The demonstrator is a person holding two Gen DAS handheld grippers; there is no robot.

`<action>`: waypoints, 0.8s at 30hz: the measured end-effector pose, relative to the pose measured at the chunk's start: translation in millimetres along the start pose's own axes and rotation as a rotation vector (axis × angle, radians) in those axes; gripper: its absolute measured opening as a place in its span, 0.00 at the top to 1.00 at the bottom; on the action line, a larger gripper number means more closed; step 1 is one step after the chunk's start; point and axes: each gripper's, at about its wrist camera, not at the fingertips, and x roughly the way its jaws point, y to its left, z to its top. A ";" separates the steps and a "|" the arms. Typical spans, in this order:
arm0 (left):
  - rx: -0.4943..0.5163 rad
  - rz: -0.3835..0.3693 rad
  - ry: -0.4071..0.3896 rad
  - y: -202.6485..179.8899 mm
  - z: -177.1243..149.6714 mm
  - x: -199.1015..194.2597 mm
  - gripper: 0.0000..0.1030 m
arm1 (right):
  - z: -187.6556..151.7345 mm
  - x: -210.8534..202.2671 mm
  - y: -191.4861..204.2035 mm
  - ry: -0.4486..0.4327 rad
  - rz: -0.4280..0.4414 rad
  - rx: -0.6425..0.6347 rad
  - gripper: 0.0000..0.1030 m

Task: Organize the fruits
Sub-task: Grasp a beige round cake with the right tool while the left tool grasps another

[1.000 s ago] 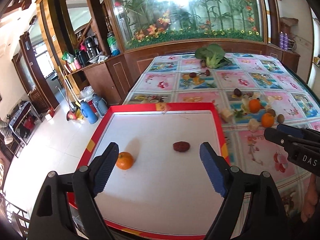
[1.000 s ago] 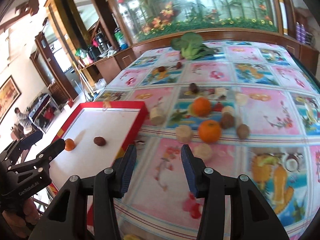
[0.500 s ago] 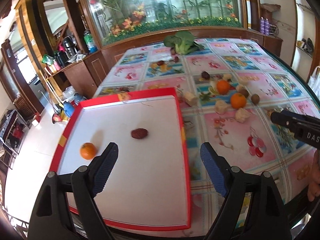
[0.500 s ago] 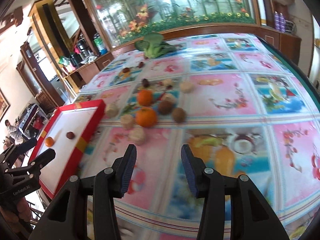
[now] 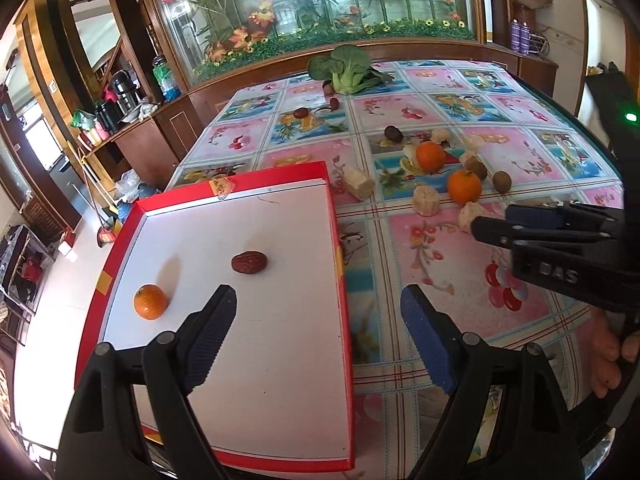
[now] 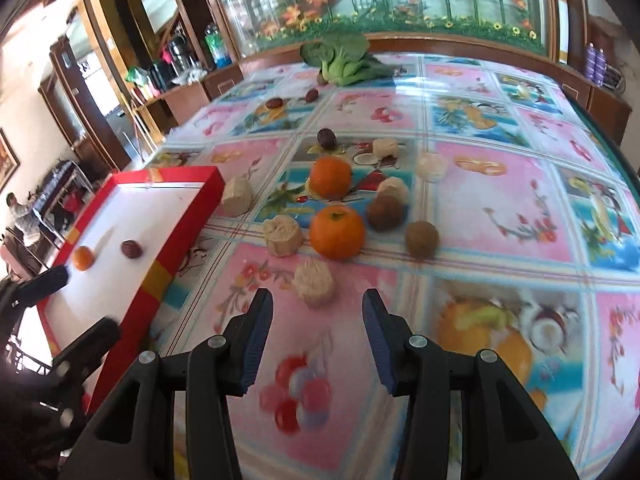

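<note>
Reaching with the right gripper [image 6: 316, 344], fingers apart and empty, should centre on the pale ridged chunk [image 6: 314, 283] before closing. Left gripper [image 5: 318, 340], also spread and empty, hovers over the red-rimmed white tray [image 5: 338, 248].

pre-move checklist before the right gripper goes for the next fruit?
1. Right gripper open and empty: ok.
2. Left gripper open, holding nothing: ok.
3. Red tray has free room beside the small orange and red date: ok.
4. Nearest orange reachable: cannot tell; a beige block sits between it and the jaws.
5. Oranges clear of neighbours: not ok, brown fruits crowd them.
</note>
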 end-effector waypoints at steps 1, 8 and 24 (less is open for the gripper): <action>0.002 0.002 -0.001 0.4 1.0 0.4 0.18 | 2.4 5.9 0.7 0.014 -0.012 -0.002 0.55; 0.021 -0.076 0.010 -11.0 22.9 13.8 0.18 | 0.7 10.3 -3.6 -0.002 0.001 -0.035 0.76; 0.051 -0.159 0.128 -59.7 60.2 91.4 0.27 | 1.9 0.4 -37.2 -0.025 0.011 0.086 0.75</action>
